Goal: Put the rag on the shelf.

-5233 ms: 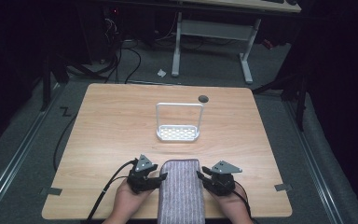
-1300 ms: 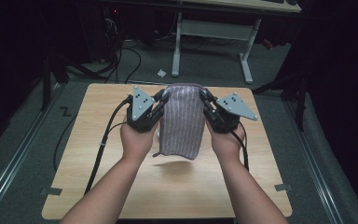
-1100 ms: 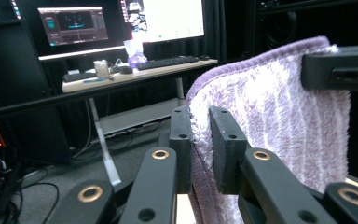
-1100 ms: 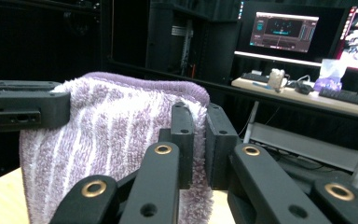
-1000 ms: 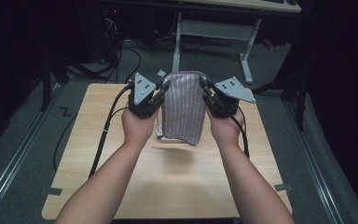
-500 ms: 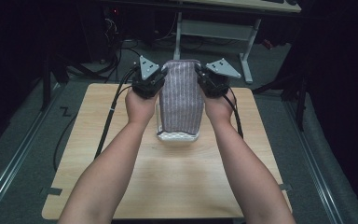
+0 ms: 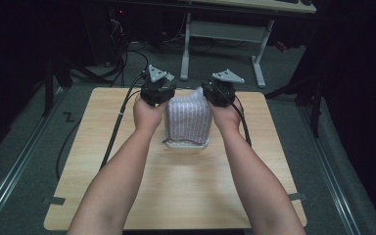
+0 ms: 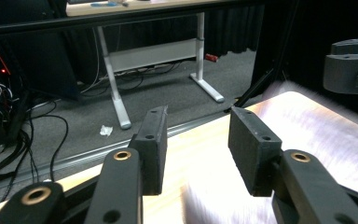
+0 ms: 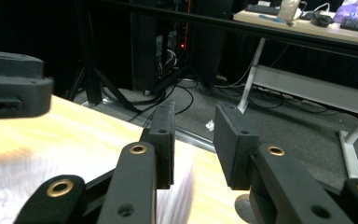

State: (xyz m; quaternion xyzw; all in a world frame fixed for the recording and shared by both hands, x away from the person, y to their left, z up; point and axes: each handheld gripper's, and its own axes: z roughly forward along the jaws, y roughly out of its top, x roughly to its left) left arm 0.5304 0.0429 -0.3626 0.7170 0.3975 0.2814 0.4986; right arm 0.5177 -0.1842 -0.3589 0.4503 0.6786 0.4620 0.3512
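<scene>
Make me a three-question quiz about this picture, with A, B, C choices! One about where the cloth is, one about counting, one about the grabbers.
1. Where is the striped cloth?
A. draped over the white rack
B. on the floor
C. folded flat at the table's near edge

2. How many hands hold grippers?
A. one
B. two
C. three

3. How are the left gripper fingers?
A. clamped on the cloth
C. holding a cup
B. apart, nothing between them

Answers: 1 A, the cloth hangs down over the rack. 2 B, one hand on each gripper, left and right gripper. 3 B, a gap shows between its fingers.
</scene>
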